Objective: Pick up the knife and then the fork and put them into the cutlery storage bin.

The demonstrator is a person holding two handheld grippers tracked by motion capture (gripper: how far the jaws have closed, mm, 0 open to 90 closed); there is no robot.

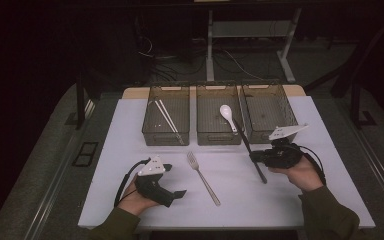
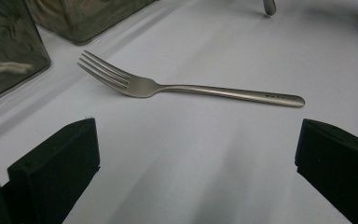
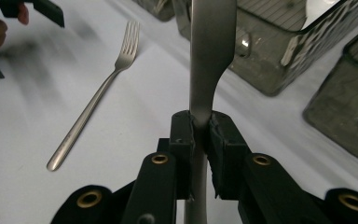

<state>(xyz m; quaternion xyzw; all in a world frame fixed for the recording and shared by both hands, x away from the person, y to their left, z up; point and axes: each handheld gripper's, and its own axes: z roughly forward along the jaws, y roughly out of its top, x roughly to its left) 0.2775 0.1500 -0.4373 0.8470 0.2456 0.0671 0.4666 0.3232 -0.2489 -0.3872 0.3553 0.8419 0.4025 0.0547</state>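
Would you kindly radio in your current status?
Right gripper shut on dark-handled white spoon, bowl over middle basket. Left gripper open near steel fork.

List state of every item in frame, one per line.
Left hand-held gripper: open, empty, resting on the table near the fork.
Right hand-held gripper: shut on the spoon handle.
Spoon: held by its dark handle, white bowl over the middle bin.
Fork: lying flat on the table, untouched.
Chopsticks: lying in the left bin.
Middle bin: upright.
Right bin: upright, nothing visible inside.

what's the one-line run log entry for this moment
right gripper: shut on spoon handle, bowl over middle bin | left gripper: open, facing fork on table
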